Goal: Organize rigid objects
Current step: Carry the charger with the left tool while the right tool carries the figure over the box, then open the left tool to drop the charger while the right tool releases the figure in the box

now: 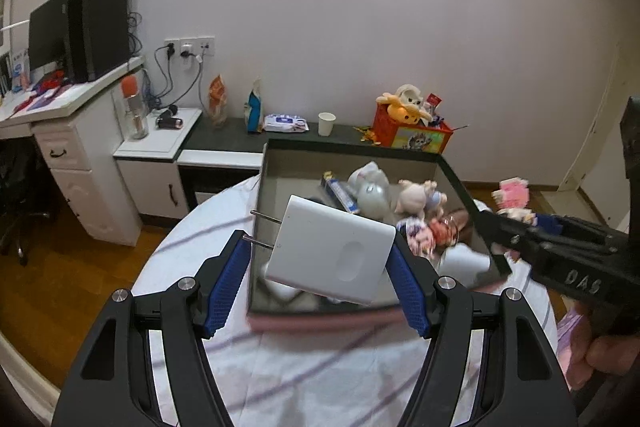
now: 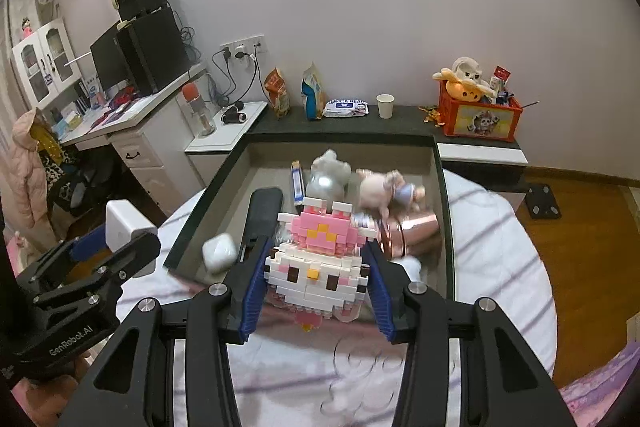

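My left gripper [image 1: 320,247] is shut on a white plug-in charger [image 1: 332,251] with two metal prongs, held tilted above the near end of a dark-rimmed open box [image 1: 352,146]. The right wrist view shows that gripper [image 2: 116,239] at the left with the charger [image 2: 124,221]. My right gripper [image 2: 316,267] is shut on a pink and white brick-built figure [image 2: 316,259], also lifted over the box [image 2: 340,138]. In the left wrist view the right gripper [image 1: 516,219] is at the right with the figure [image 1: 512,193].
The box sits on a striped white sheet [image 2: 492,251] and holds plush toys [image 2: 380,189], a white earbud case [image 2: 219,251], a black item [image 2: 264,211], a rose-gold cup [image 2: 414,229] and a tube [image 2: 297,183]. Behind it are an orange crate [image 2: 480,117], a paper cup [image 2: 385,105] and a desk [image 2: 132,111].
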`<state>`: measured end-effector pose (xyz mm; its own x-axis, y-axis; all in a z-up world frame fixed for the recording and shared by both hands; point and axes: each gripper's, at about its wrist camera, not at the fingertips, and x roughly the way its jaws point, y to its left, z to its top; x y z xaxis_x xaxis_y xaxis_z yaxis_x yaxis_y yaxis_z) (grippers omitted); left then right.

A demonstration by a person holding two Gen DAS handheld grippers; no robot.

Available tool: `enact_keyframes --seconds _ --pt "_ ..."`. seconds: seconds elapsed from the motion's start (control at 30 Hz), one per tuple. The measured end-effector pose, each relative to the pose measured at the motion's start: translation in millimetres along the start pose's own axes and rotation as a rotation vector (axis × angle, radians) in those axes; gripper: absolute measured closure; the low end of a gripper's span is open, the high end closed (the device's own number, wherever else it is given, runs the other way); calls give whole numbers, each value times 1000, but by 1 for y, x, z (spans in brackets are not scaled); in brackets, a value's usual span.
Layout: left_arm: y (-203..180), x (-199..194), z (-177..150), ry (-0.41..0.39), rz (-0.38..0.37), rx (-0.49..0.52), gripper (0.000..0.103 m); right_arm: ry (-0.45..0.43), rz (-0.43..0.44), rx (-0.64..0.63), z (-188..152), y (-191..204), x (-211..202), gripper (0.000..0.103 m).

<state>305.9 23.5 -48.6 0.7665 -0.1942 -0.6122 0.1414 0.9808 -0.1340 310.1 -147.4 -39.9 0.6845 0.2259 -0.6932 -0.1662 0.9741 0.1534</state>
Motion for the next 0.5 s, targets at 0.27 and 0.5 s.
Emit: enact_keyframes --seconds 0.27,0.5 --pt "-14 63 13 90 -19 18 34 117 -38 -26 9 -10 62 57" --pt "-20 101 1 186 -18 27 34 182 -78 -49 3 -20 90 56"
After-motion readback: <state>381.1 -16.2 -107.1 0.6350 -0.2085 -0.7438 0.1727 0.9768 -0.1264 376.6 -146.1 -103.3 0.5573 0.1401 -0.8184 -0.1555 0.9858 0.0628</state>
